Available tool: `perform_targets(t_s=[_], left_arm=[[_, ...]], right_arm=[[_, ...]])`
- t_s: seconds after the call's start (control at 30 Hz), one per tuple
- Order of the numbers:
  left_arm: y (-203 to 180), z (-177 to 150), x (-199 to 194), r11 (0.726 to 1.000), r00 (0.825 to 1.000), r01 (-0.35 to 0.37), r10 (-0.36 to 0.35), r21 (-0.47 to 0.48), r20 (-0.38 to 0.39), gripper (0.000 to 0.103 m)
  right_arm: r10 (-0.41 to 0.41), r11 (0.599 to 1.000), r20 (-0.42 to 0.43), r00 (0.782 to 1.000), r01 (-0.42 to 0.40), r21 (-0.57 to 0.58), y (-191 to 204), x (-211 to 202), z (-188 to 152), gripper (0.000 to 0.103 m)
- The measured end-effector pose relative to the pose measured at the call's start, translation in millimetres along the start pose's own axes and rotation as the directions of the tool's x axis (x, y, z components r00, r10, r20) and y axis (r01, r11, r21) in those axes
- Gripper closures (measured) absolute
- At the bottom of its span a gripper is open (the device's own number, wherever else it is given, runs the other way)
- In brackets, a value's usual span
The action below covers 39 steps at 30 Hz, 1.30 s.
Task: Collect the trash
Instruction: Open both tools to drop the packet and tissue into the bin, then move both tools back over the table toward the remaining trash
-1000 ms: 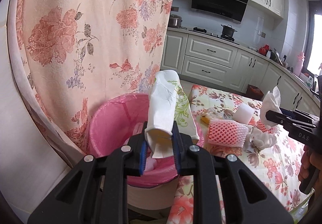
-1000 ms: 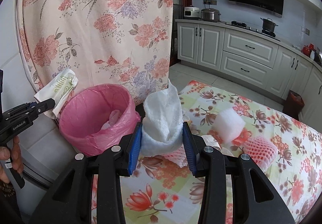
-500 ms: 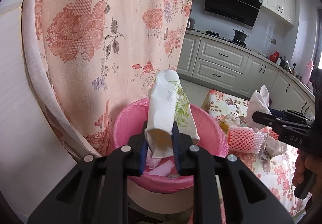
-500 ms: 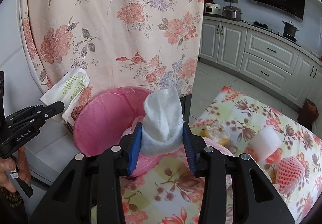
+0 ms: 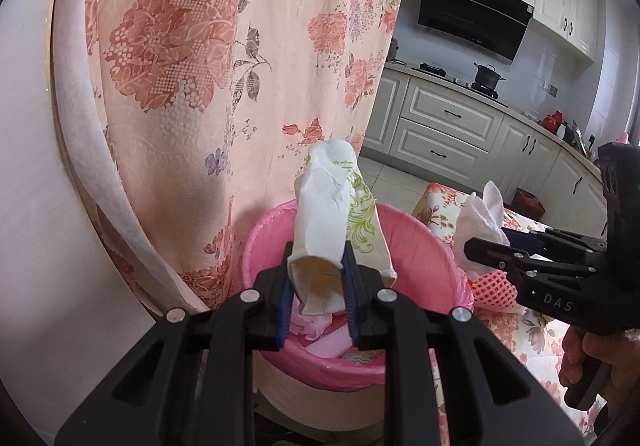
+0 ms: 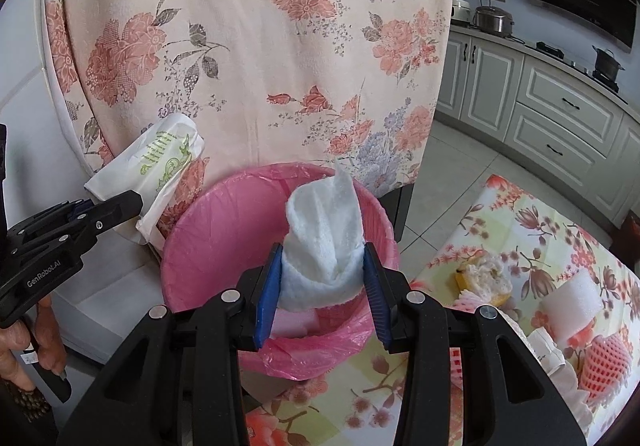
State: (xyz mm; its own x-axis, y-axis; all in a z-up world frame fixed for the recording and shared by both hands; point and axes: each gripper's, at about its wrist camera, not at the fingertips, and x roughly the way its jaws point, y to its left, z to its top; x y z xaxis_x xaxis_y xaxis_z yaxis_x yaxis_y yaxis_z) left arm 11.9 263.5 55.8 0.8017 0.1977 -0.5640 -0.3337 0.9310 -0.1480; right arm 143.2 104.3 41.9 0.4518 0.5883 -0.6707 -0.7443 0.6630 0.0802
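A trash bin with a pink liner (image 5: 416, 246) (image 6: 208, 258) stands beside the floral table and holds some trash. My left gripper (image 5: 318, 280) is shut on a white paper wrapper with green print (image 5: 326, 221) and holds it over the bin's near rim; the wrapper also shows in the right wrist view (image 6: 156, 165). My right gripper (image 6: 322, 286) is shut on a crumpled white tissue (image 6: 324, 242) above the bin; the tissue shows in the left wrist view (image 5: 480, 217).
A floral curtain (image 5: 224, 65) hangs right behind the bin. The floral table (image 6: 520, 246) to the right carries a pink foam fruit net (image 6: 606, 364), a white foam block (image 6: 572, 304) and a yellow food scrap (image 6: 486, 274). Kitchen cabinets (image 5: 448, 125) stand far back.
Both grippers have moved left toward the bin with their loads. The tissue now hangs over the bin's opening, and the wrapper is over the bin's rim.
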Motion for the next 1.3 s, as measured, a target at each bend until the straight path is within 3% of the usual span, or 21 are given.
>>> perform_targets(t_s=[0.2,0.27,0.43,1.3], left_arm=[[0.2,0.8,2.9,1.000,1.000,0.005,-0.005,0.000,0.000,0.081],[0.1,-0.2,1.1,1.000,1.000,0.011,-0.011,-0.004,0.002,0.079],[1.1,-1.8,4.0,1.000,1.000,0.014,-0.014,-0.008,-0.008,0.076],[-23.6,-9.9,1.7,0.999,0.999,0.036,-0.036,0.014,-0.020,0.057]], right_arm=[[0.005,1.000,-0.002,1.000,-0.005,-0.016,5.2,6.2,2.8,0.060],[0.000,1.000,-0.001,1.000,0.000,-0.021,6.3,7.1,3.1,0.051],[-0.027,0.999,0.008,1.000,0.028,-0.041,7.6,6.9,2.4,0.041],[-0.113,0.993,0.026,0.993,0.113,0.035,-44.6,-34.2,-41.4,0.027]])
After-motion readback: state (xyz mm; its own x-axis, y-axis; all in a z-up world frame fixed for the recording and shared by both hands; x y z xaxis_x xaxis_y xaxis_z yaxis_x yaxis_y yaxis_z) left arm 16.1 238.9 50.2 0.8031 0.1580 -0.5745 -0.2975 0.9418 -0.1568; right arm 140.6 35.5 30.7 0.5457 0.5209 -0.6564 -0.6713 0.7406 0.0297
